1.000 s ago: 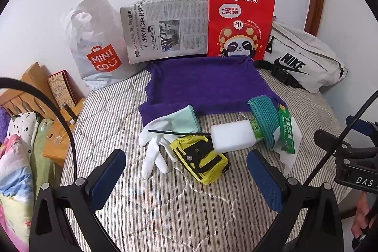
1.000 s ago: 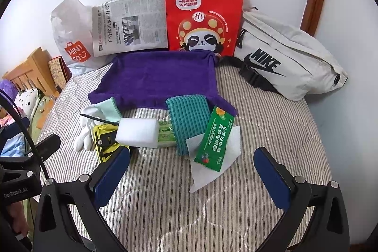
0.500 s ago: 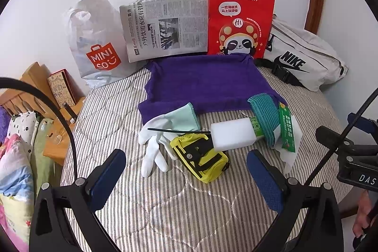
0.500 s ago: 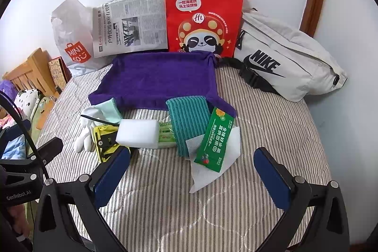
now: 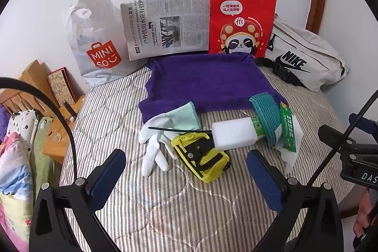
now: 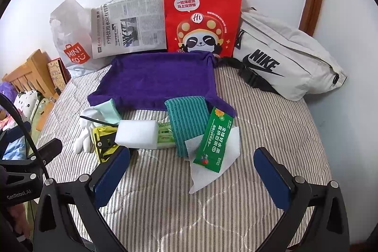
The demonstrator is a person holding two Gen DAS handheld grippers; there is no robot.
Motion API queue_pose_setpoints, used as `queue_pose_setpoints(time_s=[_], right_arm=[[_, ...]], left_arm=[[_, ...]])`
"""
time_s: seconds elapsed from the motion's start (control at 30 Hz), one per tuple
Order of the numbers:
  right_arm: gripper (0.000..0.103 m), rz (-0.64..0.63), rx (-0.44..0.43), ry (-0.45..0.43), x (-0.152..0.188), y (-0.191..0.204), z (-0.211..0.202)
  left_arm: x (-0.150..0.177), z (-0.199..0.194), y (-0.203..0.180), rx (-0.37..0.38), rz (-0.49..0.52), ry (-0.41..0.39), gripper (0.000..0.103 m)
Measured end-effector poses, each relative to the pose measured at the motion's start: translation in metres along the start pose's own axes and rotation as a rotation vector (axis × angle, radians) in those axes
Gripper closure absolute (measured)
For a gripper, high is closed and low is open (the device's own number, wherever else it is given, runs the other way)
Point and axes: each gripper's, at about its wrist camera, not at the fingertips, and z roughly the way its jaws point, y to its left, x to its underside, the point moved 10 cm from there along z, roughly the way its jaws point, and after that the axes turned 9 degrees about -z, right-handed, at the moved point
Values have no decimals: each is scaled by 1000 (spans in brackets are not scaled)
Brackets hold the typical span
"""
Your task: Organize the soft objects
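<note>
On the striped mattress lies a purple towel (image 5: pixel 208 84) (image 6: pixel 160 77). Along its near edge sit a white glove (image 5: pixel 163 131) (image 6: pixel 94 119), a yellow pouch (image 5: pixel 203 157) (image 6: pixel 104 141), a white sponge block (image 5: pixel 234 136) (image 6: pixel 137 134), a teal cloth (image 5: pixel 264 115) (image 6: pixel 189 119), a green sachet (image 5: pixel 287 126) (image 6: pixel 213 136) and a white tissue (image 5: pixel 290 152) (image 6: pixel 212 171). My left gripper (image 5: pixel 186 171) is open and empty, just short of the pouch. My right gripper (image 6: pixel 192 171) is open and empty, just short of the tissue.
Against the wall stand a Miniso plastic bag (image 5: pixel 99 39), a newspaper (image 5: pixel 167 25), a red paper bag (image 5: pixel 241 23) (image 6: pixel 203 20) and a white Nike bag (image 5: pixel 304 56) (image 6: pixel 283 56). A wooden headboard (image 5: pixel 30 86) and pillows (image 5: pixel 16 157) lie at left.
Both grippers have crept slightly closer to the pile. Nothing on the bed has moved.
</note>
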Motion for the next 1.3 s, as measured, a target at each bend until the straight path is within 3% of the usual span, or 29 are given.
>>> queue_pose_setpoints(time_s=[0.6,0.87,1.3], right_arm=[[0,12,-11,16,1,-6,16],[0,20,-19,37,9,-12,33],[0,2,6,80,23,-26,58]], left_arm=[[-1,16,4,12,-2,20,0],[13,47,32,8,-53,88,1],[29,103,85,-5,-144,127,1]])
